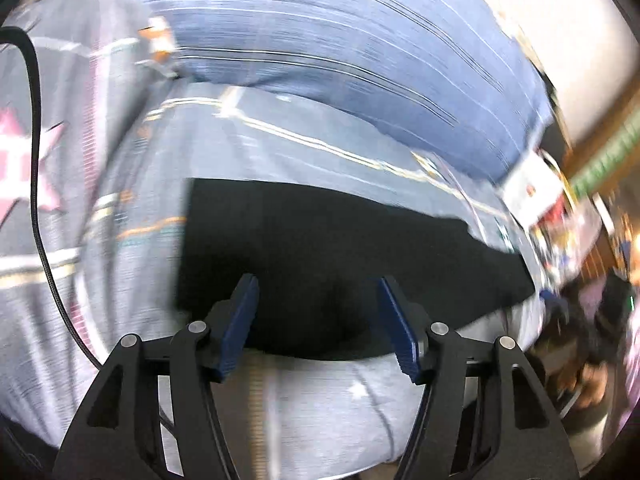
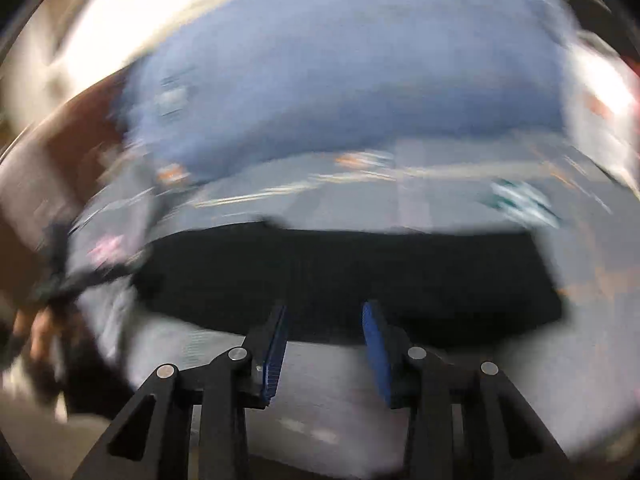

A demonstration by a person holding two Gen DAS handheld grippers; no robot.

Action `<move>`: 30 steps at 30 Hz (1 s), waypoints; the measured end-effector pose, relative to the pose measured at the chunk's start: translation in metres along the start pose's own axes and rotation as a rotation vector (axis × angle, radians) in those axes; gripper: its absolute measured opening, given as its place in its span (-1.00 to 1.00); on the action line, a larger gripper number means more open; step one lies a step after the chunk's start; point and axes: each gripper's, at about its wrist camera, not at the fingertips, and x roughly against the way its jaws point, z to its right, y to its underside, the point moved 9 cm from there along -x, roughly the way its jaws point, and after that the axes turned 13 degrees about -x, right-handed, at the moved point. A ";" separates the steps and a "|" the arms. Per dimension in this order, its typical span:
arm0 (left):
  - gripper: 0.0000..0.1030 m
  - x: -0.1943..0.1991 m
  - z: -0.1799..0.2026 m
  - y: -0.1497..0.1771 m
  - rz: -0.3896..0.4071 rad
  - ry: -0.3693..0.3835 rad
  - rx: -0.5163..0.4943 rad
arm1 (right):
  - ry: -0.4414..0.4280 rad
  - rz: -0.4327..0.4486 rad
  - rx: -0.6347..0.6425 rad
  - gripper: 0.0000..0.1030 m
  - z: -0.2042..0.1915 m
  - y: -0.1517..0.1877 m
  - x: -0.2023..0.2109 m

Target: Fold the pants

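Note:
Black pants point(image 1: 328, 264) lie flat as a wide dark band on a grey-blue patterned bedspread point(image 1: 304, 140). My left gripper point(image 1: 316, 284) is open and empty, its blue pads just above the near edge of the pants. In the right wrist view the pants point(image 2: 360, 276) stretch across the middle, blurred by motion. My right gripper point(image 2: 324, 308) is open and empty, its fingertips over the near edge of the pants.
A blue striped pillow point(image 1: 340, 40) lies behind the pants, also in the right wrist view point(image 2: 352, 80). A black cable point(image 1: 36, 160) hangs at the left. Cluttered items point(image 1: 560, 200) stand at the right. The other hand and gripper point(image 2: 44, 320) show at far left.

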 end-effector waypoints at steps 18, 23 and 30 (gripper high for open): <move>0.11 -0.021 -0.019 -0.010 -0.019 0.043 0.021 | -0.092 -0.163 0.438 -0.88 -0.149 0.050 -0.164; 0.10 -0.001 0.004 -0.032 0.049 0.041 -0.097 | -0.163 -0.140 0.467 -0.89 -0.182 0.036 -0.130; 0.10 -0.017 -0.014 -0.004 -0.010 -0.005 -0.040 | -0.062 -0.193 0.448 -0.96 -0.168 0.065 -0.162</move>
